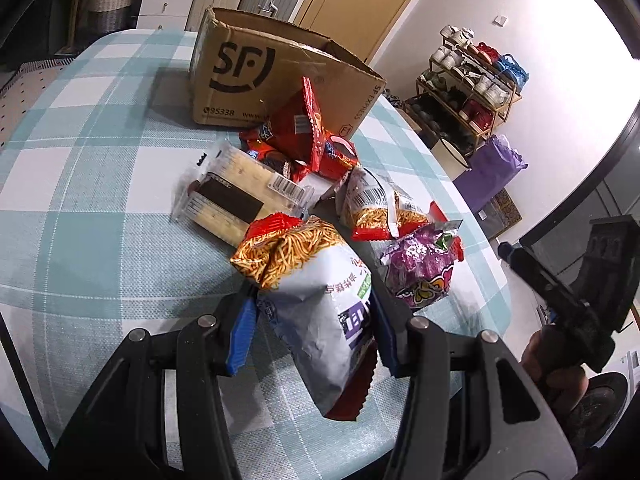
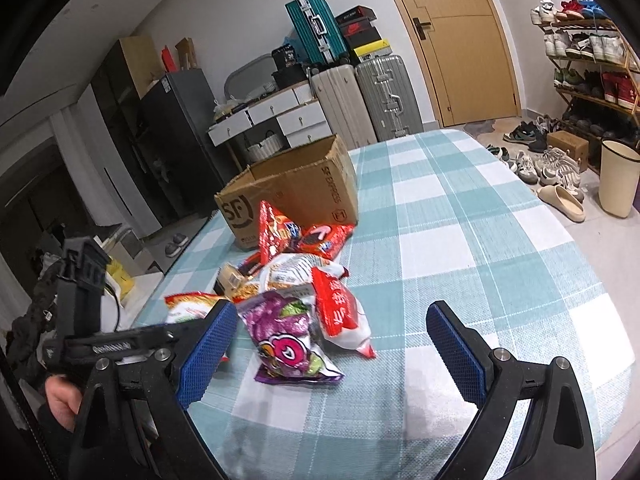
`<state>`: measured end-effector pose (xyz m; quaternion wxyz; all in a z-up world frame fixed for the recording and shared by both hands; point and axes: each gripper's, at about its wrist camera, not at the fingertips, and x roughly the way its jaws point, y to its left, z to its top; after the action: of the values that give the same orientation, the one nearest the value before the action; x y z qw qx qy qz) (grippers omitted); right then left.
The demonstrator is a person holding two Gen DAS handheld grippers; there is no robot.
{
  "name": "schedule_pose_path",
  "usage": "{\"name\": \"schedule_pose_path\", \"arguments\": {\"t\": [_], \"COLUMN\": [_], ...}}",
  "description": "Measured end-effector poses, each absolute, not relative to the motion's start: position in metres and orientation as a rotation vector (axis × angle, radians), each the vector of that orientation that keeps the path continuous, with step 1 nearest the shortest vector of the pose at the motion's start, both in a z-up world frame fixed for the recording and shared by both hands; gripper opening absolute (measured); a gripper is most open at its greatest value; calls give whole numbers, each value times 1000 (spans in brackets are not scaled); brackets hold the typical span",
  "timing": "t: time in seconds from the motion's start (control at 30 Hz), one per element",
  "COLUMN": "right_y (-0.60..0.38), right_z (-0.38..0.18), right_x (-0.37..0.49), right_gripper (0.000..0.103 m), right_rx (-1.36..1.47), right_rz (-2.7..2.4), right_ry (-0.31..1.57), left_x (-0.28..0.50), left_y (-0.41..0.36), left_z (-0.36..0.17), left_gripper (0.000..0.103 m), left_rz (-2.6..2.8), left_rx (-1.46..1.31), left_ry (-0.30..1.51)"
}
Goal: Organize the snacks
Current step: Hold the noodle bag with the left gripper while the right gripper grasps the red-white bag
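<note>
Between the left gripper (image 1: 312, 332) jaws, clamped, sits the noodle-snack bag (image 1: 316, 308); right gripper (image 2: 332, 344) jaws gape wide.

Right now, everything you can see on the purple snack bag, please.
The purple snack bag is a glossy, crinkled foil pouch, purple with green, pink and yellow cartoon print and a serrated end seal. It looks sealed and puffed. It lies flat on the checked tablecloth at the near end of the snack pile, its far end against a red-and-white packet. The open right tool hangs just before it, pads apart, not touching. In the left wrist view it lies right of the held noodle bag.
</note>
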<state>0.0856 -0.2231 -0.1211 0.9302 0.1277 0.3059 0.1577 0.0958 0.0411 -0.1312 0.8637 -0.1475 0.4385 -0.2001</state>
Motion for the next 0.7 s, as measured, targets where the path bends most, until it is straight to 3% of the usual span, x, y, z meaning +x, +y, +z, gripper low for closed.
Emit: {"name": "schedule_pose_path", "arguments": {"t": [0.7], "right_y": [-217], "right_z": [-163], "right_x": [127], "right_gripper": [86], "right_rx": [174], "right_rz": [253], "right_ry": [758], "left_x": [99], "left_y": [51], "left_z": [-118], "left_gripper": [48], "left_rz": [-435], "left_rx": [-321], "left_ry": [889]}}
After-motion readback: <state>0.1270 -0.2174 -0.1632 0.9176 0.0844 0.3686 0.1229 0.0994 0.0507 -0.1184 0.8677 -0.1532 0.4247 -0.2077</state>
